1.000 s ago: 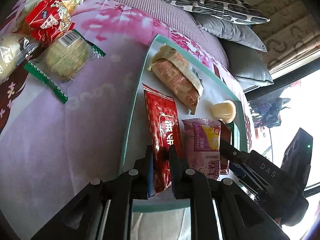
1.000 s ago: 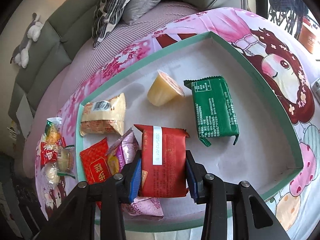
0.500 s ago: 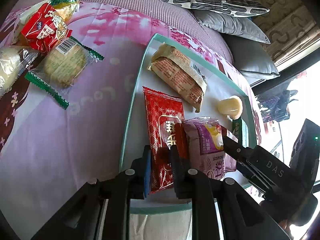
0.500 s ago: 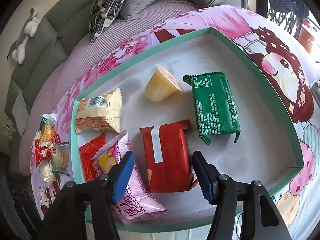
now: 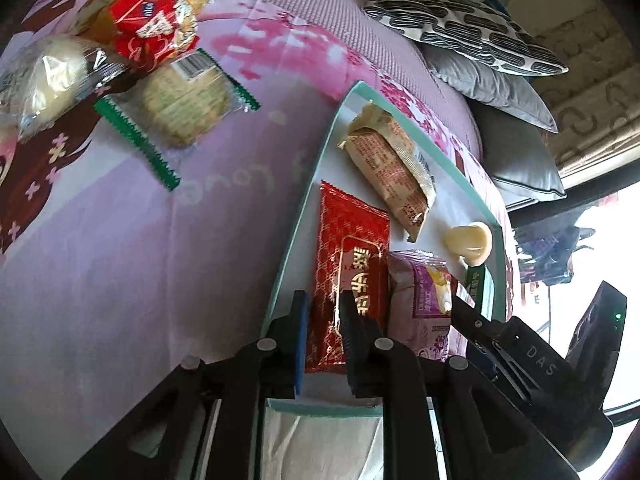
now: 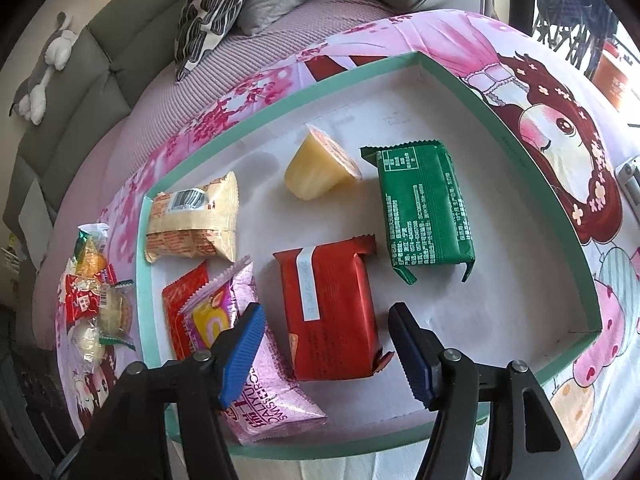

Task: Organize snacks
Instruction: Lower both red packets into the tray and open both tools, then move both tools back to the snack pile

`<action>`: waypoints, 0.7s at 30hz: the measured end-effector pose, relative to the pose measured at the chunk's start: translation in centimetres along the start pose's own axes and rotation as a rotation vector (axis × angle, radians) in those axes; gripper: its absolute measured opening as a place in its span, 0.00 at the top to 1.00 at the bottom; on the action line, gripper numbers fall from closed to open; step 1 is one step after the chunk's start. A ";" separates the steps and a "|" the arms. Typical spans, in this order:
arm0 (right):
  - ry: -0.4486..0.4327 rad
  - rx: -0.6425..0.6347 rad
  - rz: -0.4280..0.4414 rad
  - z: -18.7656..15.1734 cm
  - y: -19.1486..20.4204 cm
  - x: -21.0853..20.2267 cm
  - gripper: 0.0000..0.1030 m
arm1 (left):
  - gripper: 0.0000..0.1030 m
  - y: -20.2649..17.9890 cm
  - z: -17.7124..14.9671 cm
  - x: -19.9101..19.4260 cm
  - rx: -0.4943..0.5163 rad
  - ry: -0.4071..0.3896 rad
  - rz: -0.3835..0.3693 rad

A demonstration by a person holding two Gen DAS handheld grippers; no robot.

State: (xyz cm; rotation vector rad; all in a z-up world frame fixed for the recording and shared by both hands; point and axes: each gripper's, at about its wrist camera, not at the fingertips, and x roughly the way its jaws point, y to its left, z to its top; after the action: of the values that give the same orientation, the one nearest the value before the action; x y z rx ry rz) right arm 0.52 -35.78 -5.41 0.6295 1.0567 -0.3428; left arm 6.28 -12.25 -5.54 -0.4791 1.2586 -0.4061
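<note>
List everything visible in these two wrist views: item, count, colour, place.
tray: 1, teal rim, white floor, on bedspread
red flat packet: 1, tray, between left fingers
pink packet: 1, tray, overlapping it
red block packet: 1, tray centre
green packet: 1, tray right
beige packet: 1, tray back left
jelly cup: 1, yellow, on its side
loose snacks: several, outside tray
cushions: patterned, grey
left gripper: shut on packet
right gripper: open
</note>
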 end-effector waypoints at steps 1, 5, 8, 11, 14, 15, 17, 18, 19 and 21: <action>0.002 -0.001 -0.002 0.0 0.0 0.0 0.34 | 0.84 0.0 -0.1 -0.1 -0.001 0.000 0.003; 0.008 -0.018 -0.006 -0.1 0.6 -0.2 0.34 | 0.84 -0.2 -0.3 -0.1 0.000 0.018 0.002; -0.003 -0.043 -0.006 -0.2 1.1 -0.9 0.30 | 0.74 -0.6 -0.4 -0.3 0.011 0.043 -0.014; -0.020 -0.061 0.004 -0.3 1.6 -1.7 0.26 | 0.49 -1.7 -0.7 -1.0 0.043 0.049 -0.051; -0.035 -0.073 0.010 -0.4 1.9 -2.5 0.26 | 0.33 -3.2 -0.9 -1.8 0.102 0.023 -0.006; -0.040 -0.077 0.012 -0.4 2.1 -2.7 0.26 | 0.32 -3.4 -0.9 -2.0 0.114 0.011 0.015; -0.050 -0.078 0.012 -0.4 2.1 -3.1 0.24 | 0.32 -3.5 -0.7 -2.5 0.123 -0.002 0.019; -0.054 -0.077 0.013 -0.4 2.1 -3.2 0.24 | 0.31 -3.5 -0.5 -2.7 0.119 -0.009 0.018; -0.059 -0.074 0.014 -0.3 2.0 -3.4 0.24 | 0.29 -3.4 -0.4 -3.0 0.116 -0.021 0.027; -0.061 -0.073 0.013 -0.3 1.9 -3.4 0.24 | 0.17 -2.9 0.0 -3.7 0.127 -0.073 0.111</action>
State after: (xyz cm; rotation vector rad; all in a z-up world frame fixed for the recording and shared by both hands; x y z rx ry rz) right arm -0.22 -34.25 -1.88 0.5572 1.0022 -0.3089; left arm 5.23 -12.73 -0.99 -0.3115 1.1746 -0.3687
